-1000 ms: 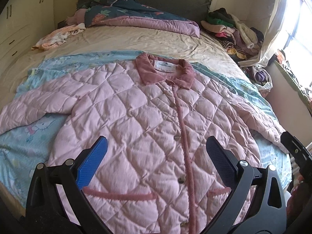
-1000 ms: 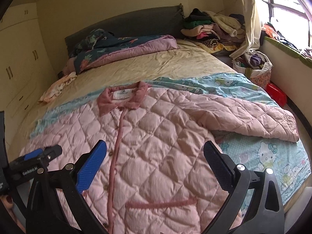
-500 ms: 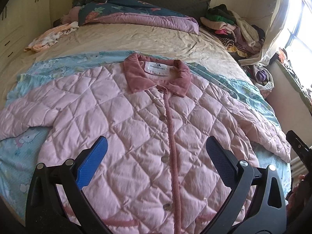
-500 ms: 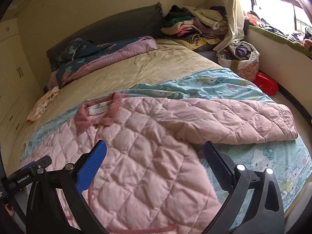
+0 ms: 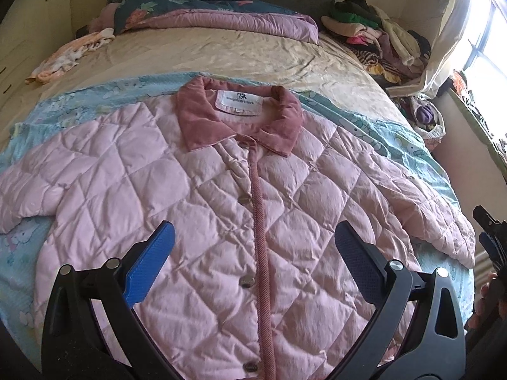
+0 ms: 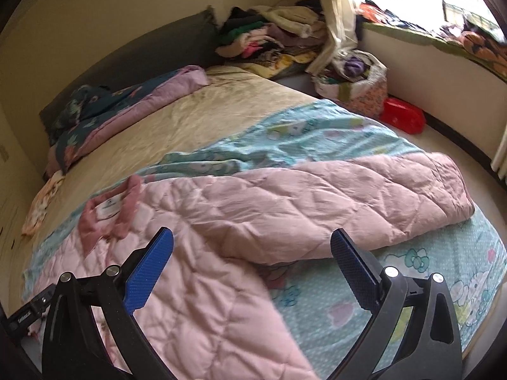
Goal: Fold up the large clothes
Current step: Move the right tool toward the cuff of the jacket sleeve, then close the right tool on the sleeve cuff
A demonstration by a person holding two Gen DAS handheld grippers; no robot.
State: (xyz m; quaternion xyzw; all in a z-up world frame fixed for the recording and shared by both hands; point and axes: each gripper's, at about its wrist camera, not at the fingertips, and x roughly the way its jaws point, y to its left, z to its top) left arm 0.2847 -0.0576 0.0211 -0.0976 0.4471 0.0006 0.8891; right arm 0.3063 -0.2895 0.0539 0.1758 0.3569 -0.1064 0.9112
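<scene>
A pink quilted jacket (image 5: 202,209) lies flat and buttoned on the bed, front up, with a darker pink collar (image 5: 237,117) at the far end and both sleeves spread out. My left gripper (image 5: 253,237) is open and empty, above the jacket's middle. My right gripper (image 6: 252,243) is open and empty, above the jacket's right side, with the right sleeve (image 6: 332,202) stretching away to the right. The jacket (image 6: 190,300) shows in the right wrist view too, with its collar (image 6: 111,212) at the left.
A light blue cartoon-print sheet (image 5: 396,145) lies under the jacket on a beige bed (image 5: 221,53). A folded quilt (image 5: 215,15) sits at the headboard. A clothes pile (image 5: 374,38) is at the far right. A red box (image 6: 402,115) and a bag (image 6: 351,79) are on the floor.
Both grippers moved forward over the jacket. The left view has closed in on the collar. The right gripper swung to the right, bringing the right sleeve into the centre.
</scene>
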